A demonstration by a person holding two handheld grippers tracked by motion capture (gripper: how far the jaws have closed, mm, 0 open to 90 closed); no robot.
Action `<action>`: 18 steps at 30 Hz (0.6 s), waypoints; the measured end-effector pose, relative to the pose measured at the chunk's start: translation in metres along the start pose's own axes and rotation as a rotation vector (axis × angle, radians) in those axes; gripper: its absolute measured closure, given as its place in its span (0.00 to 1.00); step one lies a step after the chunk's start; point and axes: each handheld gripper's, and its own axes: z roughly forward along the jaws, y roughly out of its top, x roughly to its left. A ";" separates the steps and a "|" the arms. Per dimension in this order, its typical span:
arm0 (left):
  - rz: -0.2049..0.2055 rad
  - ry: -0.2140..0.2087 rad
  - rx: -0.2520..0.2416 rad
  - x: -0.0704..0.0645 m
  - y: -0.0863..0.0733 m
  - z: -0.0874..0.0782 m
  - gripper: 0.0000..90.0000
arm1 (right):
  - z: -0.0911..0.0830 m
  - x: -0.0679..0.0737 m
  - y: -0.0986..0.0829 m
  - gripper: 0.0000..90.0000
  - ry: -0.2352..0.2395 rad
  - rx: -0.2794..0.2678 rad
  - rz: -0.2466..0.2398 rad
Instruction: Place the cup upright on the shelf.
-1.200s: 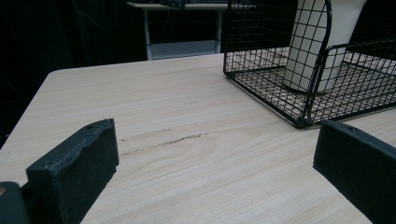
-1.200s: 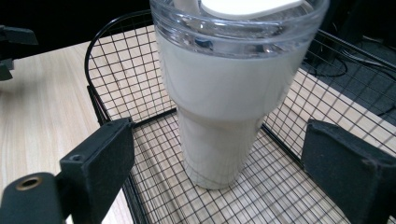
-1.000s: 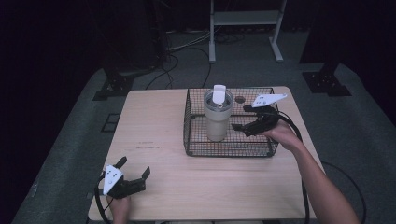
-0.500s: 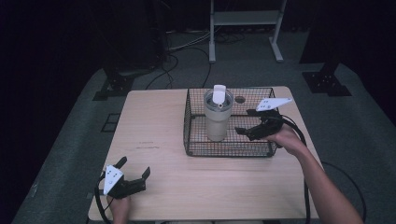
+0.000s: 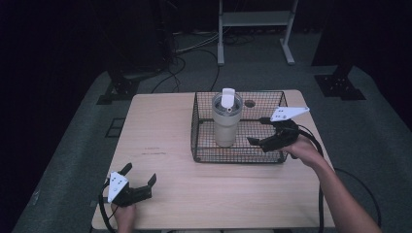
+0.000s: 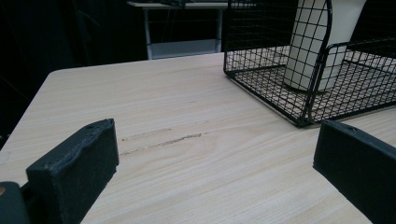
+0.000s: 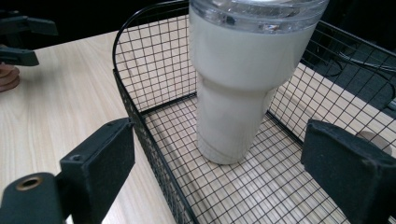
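Note:
A cream tumbler [image 5: 226, 121] with a clear lid and raised white flap stands upright in a black wire basket [image 5: 195, 127] on the far half of the wooden table [image 5: 155, 126]. My right gripper [image 5: 256, 130] is open and reaches over the basket's near right part, pointing at the tumbler with a gap between them. In the right gripper view the tumbler [image 7: 238, 88] stands ahead of the wide-spread jaws, inside the basket [image 7: 125, 93]. My left gripper [image 5: 141, 173] rests open at the near left table corner, holding nothing. The left gripper view shows the basket [image 6: 310, 88] and tumbler [image 6: 310, 51] far ahead.
A round cable hole [image 5: 249, 103] shows in the tabletop under the basket's far side. A dark scratch [image 6: 163, 140] marks the wood ahead of the left gripper. Behind the table stand a metal shelf frame [image 5: 252, 22] and floor cables [image 5: 194, 53]. The room around is dark.
My right gripper has drawn back slightly toward the near right, away from the tumbler. The left gripper, tumbler and basket have not moved.

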 end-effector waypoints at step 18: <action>0.000 0.001 0.003 0.000 0.000 0.000 0.00 | -0.021 0.013 -0.020 0.10 -0.007 -0.010 0.004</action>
